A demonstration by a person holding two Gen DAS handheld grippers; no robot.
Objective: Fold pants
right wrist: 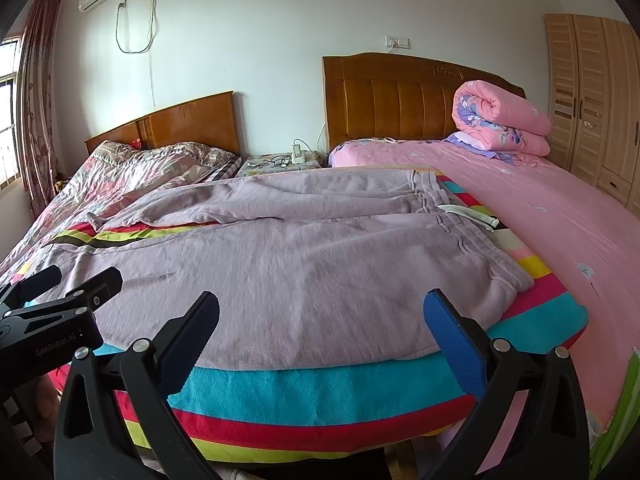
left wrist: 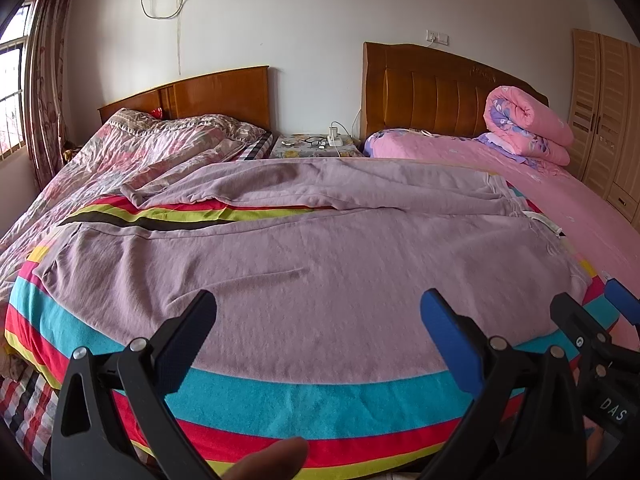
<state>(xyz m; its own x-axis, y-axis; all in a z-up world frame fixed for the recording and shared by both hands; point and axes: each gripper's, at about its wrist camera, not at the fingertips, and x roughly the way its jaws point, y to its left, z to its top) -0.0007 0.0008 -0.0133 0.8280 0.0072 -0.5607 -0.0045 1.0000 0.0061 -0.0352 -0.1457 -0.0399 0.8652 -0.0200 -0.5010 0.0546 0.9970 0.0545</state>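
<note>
Looking across the bed, we see the lilac pants [left wrist: 304, 248] lying spread out flat on a striped blanket [left wrist: 312, 404] of turquoise, red and lime bands. Their waistband [right wrist: 460, 216] lies toward the right edge of the blanket, gathered in small ridges, with a white drawstring [right wrist: 472, 213] trailing off it onto the stripes. Both legs run away to the left edge. The near leg is broad and mostly smooth, with a few shallow creases; the far leg is rumpled, and its cuff [left wrist: 134, 196] is bunched up near the far left corner. A wedge of stripes shows between the two legs. The fabric looks soft and fleecy, a little darker in patches.

Our left gripper [left wrist: 320, 312] hangs over the near edge of the blanket, above the near leg, its fingers spread wide and holding nothing. Our right gripper [right wrist: 322, 312] hovers the same way further toward the waistband, fingers likewise wide apart and empty. A fingertip [left wrist: 276, 460] of ours shows at the bottom of the left view.
</note>
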